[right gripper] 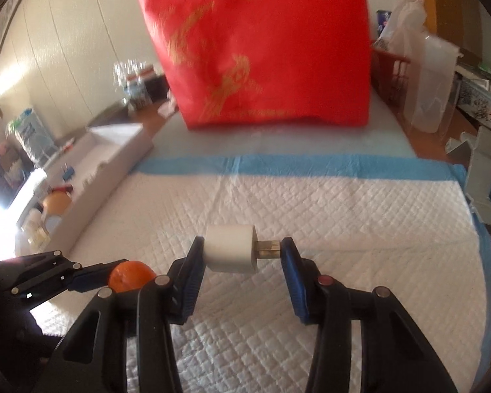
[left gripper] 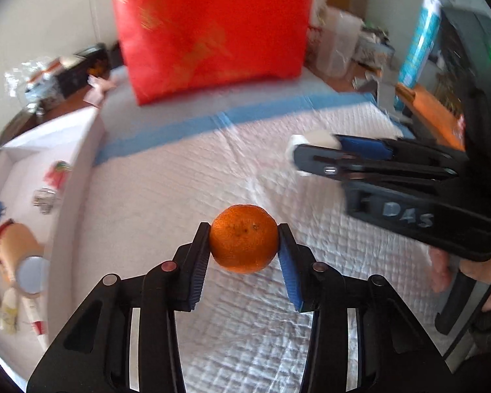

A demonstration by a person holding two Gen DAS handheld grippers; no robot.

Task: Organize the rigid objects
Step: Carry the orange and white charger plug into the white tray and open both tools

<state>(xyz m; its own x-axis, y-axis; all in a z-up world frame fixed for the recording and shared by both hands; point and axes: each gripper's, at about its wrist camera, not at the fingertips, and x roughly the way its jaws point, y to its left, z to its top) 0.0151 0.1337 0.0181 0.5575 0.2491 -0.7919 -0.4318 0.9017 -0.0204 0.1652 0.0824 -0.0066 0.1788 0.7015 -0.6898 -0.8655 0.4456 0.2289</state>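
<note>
White box (left gripper: 65, 150), far left of the quilted pad: open-topped, standing at the pad's left edge. Holds small goods, among them a tan jar, tubes and a blue clip; detail blurred. Judged the likely destination for sorted items, though the task does not name one.

Left gripper (left gripper: 244, 240), left-centre: pointing steeply down at the pad. Jaws narrowed onto the orange (left gripper: 244, 238), one blue-edged pad pressing each side at the fruit's widest part. Fruit is round, so no long axis to reckon with. It sits low over the quilted pad (left gripper: 212, 170); whether it rests on the cloth or is just clear of it cannot be told. The white box lies to this gripper's left and slightly ahead, nearer to this hand than to the other.

Red bag (right gripper: 262, 49), centre rear: upright, gold pattern, standing on the far part of the pad beyond the blue stripe, well apart from both grippers.

Right gripper (right gripper: 242, 250), right-centre: jaws narrowed around the white charger (right gripper: 229, 249). Charger's long axis runs crosswise, jaw to jaw: white body against the left finger, metal prongs pointing at the right finger and touching it or nearly so. Grip is thus end to end, along the length; judged less secure than a grip across the flat sides. The box lies far off to the left, past the left gripper, so this hand has the longer carry.
</note>
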